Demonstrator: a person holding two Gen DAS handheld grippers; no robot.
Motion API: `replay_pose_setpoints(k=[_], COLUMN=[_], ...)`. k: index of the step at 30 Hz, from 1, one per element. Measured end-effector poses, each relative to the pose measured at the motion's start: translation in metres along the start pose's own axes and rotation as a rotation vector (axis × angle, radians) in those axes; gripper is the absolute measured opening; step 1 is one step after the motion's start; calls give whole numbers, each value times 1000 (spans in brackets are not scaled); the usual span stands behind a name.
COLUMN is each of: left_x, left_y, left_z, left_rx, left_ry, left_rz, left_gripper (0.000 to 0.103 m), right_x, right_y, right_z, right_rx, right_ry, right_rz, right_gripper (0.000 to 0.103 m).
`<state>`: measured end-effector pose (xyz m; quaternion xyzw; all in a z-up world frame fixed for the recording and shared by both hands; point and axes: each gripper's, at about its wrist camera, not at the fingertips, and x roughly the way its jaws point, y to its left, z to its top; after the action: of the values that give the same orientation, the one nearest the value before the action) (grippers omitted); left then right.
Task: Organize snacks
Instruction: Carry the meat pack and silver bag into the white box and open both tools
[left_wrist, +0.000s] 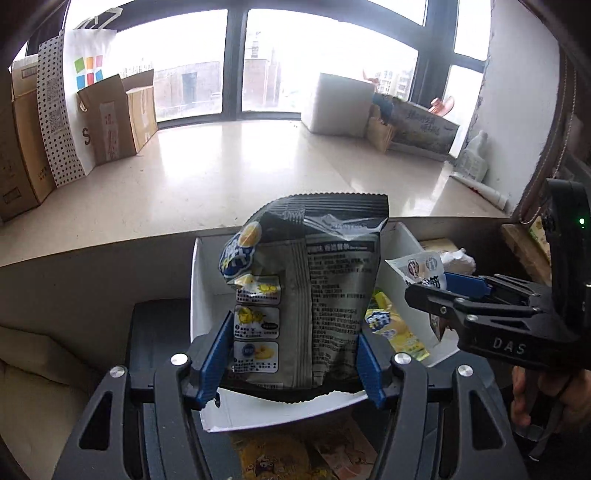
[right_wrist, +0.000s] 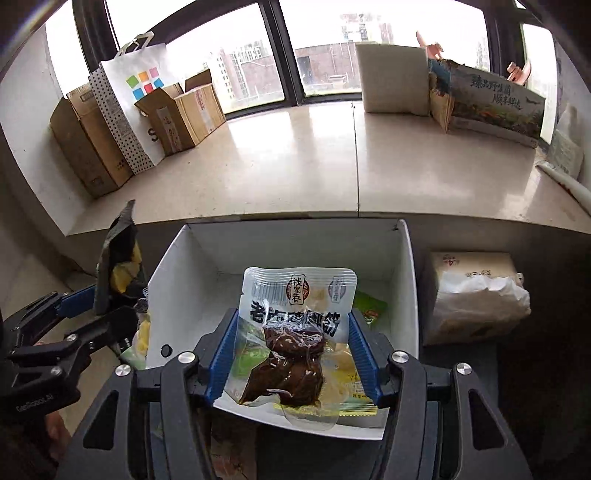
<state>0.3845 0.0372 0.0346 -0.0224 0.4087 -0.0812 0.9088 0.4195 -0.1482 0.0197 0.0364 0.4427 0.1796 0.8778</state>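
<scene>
In the left wrist view my left gripper (left_wrist: 291, 354) is shut on a black and grey snack bag (left_wrist: 317, 280). The bag stands upright between the blue pads, above a white box (left_wrist: 203, 295). A yellow packet (left_wrist: 395, 328) lies beside the box's right wall. At the right edge my right gripper (left_wrist: 439, 291) holds a clear pouch (left_wrist: 424, 267). In the right wrist view my right gripper (right_wrist: 291, 354) is shut on that clear pouch of brown meat (right_wrist: 291, 354), over a white box (right_wrist: 406, 280) with green and yellow packets inside. The left gripper (right_wrist: 92, 306) and its black bag (right_wrist: 118, 254) show at the left.
A wide stone window ledge (right_wrist: 295, 158) runs behind the boxes. It carries cardboard boxes (right_wrist: 184, 110), a white paper bag (right_wrist: 144, 88), a white block (right_wrist: 395, 81) and a printed carton (right_wrist: 495, 107). A tissue box (right_wrist: 476, 295) sits right of the white box.
</scene>
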Motion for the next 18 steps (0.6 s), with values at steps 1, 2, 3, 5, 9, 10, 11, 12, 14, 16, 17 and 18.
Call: replay_pose_setpoints(k=[1,2,3,5,9,10,11,12,14,16,17,18], left_x=[10,17,24,33,36,34,29,26,21,14,12,10], left_y=[3,5,7,8,15,16,16,15,12,9,9,8], left_z=[0,-1,-3,-6,-10,-11,-11,-12,-13,-15,-16,-17], left_rx=[-9,-17,-20,-9,-21,-20,-17,-17,-9,0,-6,-14], left_ry=[17,30,44,53,63,51,30,21,16,-3,-4,-5], left_rz=[-3,0,8,28,14,4,0,5,-1,4,0,-12], left_gripper=[66,66,67,68,90,103,103,103,103,103,103,103], right_x=[6,12,18,26,28,26,24,20,12,5,0,-6], right_y=[-3,-4,-6,-10,-23,-28,-33,-36,-39,-40,-40,-40], right_z=[-1,-2,-3,-5,-5,-4,-4,-4,-4,-4,-6,-8], right_rx=[-1,-3,-6,-7,46,69,85,93,97,93,93,97], right_ry=[8,8,19,30,4,-1,-4,-16,-47,-62,-80,-94], right_rz=[4,6,11,3,-30,-6,16,20,0,1,1,-4], right_gripper=[63,65,66,73,103,103,103,103,103,103,103,103])
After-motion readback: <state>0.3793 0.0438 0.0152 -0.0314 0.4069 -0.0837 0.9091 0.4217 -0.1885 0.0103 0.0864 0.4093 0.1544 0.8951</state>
